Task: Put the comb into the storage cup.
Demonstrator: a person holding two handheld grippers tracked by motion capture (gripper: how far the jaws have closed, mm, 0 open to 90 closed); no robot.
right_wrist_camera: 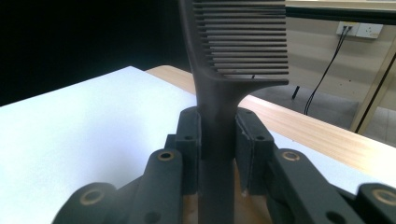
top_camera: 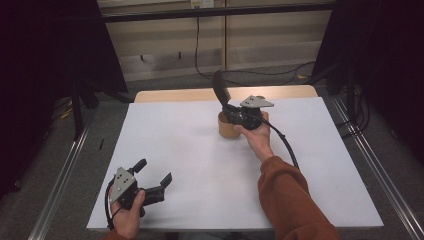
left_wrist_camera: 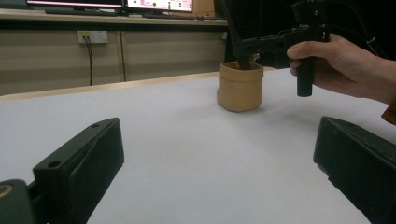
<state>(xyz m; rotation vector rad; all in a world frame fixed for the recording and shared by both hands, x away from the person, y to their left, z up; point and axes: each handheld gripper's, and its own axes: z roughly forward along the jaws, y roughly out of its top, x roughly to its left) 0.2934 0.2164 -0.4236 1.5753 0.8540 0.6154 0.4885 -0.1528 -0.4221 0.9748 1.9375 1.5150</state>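
R gripper (top_camera: 231,111) is clamped on the handle of a black comb (right_wrist_camera: 233,60), jaws tight on both sides, comb upright w/ its lower end inside a tan cup (top_camera: 227,127). Cup stands near the far-middle of the white table (top_camera: 190,165). L gripper (top_camera: 155,172) rests at the near-left edge, jaws spread wide w/ nothing between, well apart from the cup.

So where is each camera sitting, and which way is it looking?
High view: above the person's side, looking forward and down at the white table; both forearms and hands show.
Left gripper view: on the left gripper, low, looking across at the tan cup; its open black jaws show.
Right gripper view: on the right gripper, above the cup; jaws clamp the black plastic comb.
All share the table.
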